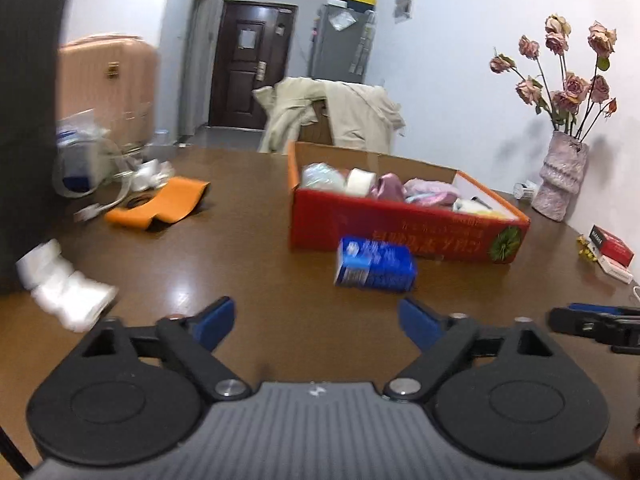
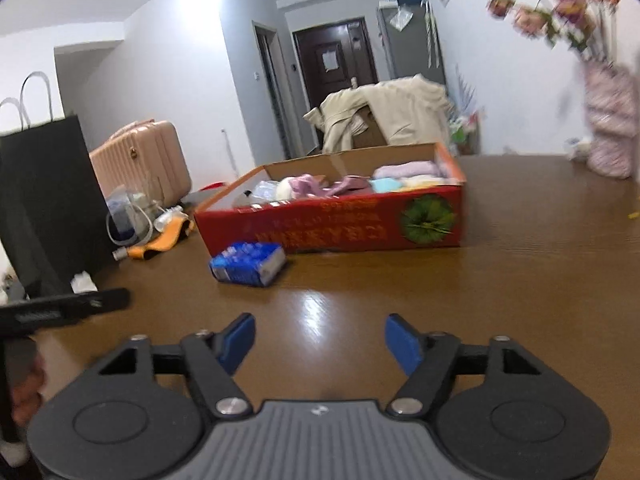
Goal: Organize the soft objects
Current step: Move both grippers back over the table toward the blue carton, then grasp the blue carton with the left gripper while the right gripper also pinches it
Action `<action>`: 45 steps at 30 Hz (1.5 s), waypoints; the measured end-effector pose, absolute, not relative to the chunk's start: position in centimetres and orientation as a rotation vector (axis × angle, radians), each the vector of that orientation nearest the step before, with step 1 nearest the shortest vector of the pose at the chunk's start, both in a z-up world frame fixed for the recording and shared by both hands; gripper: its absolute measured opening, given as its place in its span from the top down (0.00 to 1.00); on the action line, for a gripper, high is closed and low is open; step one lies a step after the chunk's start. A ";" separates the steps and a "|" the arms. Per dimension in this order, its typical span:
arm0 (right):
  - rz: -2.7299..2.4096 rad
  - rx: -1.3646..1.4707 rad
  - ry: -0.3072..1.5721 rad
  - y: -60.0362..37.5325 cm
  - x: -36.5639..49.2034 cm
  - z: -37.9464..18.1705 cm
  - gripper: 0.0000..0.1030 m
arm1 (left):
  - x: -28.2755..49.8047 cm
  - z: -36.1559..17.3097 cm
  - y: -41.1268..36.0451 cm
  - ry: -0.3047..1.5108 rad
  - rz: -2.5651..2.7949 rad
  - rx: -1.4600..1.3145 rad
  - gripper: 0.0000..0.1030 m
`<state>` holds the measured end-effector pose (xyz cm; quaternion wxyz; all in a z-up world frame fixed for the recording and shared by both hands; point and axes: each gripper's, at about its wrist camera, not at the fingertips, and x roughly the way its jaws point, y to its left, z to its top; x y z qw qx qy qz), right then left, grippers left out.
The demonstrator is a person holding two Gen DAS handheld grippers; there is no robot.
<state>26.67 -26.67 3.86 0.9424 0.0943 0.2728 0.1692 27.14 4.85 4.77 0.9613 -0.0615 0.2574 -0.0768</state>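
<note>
- The left tool (image 1: 316, 320) sits nearest the lens, low over the brown tabletop (image 1: 248, 280), its blue pads spread apart with nothing between them.
- The right tool (image 2: 320, 340) is likewise empty, pads apart above bare wood; neither grips anything.
- A blue tissue pack (image 1: 374, 266) lies on the tabletop just in front of the red cardboard box (image 1: 400, 232), close to its front wall but outside it.
- The box already holds several soft items: pale rolls, pink and purple cloth, folded pastel pieces.
- A white soft bundle (image 1: 64, 288) lies well apart at the left edge, near a black paper bag (image 2: 44, 200).
- Judging from this, the step in hand is the approach for a fresh pick, most likely the tissue pack.
- The next move calls for bringing one tool forward so its pads straddle the pack, closing gently on its yielding sides, then lifting it over the box wall.
</note>
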 end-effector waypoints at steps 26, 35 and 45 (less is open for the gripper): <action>0.529 0.405 0.676 -20.6 42.0 -0.6 0.81 | 39.1 0.9 4.5 0.624 -0.304 -0.296 0.82; 0.527 0.344 0.621 -20.4 40.5 0.8 0.87 | 37.4 2.5 4.1 0.610 -0.297 -0.289 0.85; 0.524 0.253 0.490 -26.1 24.4 7.2 0.87 | 21.4 7.4 -0.9 0.464 -0.404 -0.309 0.85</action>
